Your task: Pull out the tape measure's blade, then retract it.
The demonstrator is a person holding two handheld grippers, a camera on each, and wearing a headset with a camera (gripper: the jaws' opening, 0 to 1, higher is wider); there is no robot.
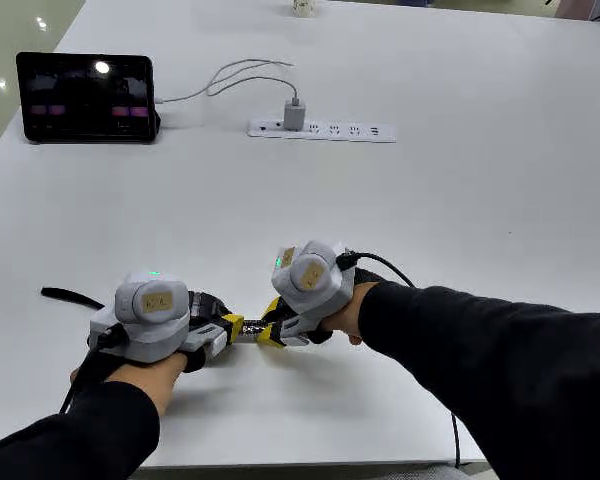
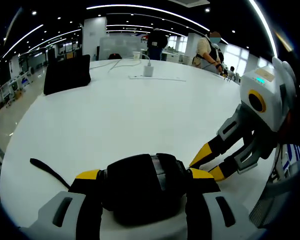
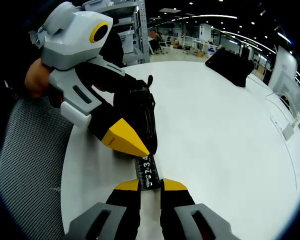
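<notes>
1. Head view: both grippers sit low on the white bench [image 1: 460,200], close together. The left gripper [image 1: 220,325] has the black tape measure [image 1: 206,305] clamped in its jaws, with the body down on the bench. The right gripper [image 1: 268,325] faces it, jaws pinched on the blade [image 1: 248,326], and only a short stretch of blade bridges the gap. A black strap [image 1: 68,297] lies off to the left. A tablet [image 1: 85,97] and a power strip [image 1: 320,129] with a charger [image 1: 294,113] plugged in sit well apart on the far side.

2. Left gripper view: the tape measure [image 2: 145,187] sits between the yellow-tipped jaws, which are spread as wide as its body and pressed on both sides. The right gripper comes in from the right, yellow tips nearly together, right at the tape measure's mouth.

3. Right gripper view: here's the detail. The jaws are closed to a narrow slit on the blade [image 3: 146,172], and the low numbers are readable just past the tips. The tape measure [image 3: 140,112] is just ahead, in the left gripper's hold.

4. The call: this looks like the very start of the pull-out, with retraction yet to come. The next move calls for the right gripper to draw straight back along the blade's line, away from the tape measure. The left gripper needs to anchor the body so it neither slides nor twists. After that, the return wants a guided feed, not a snap.
</notes>
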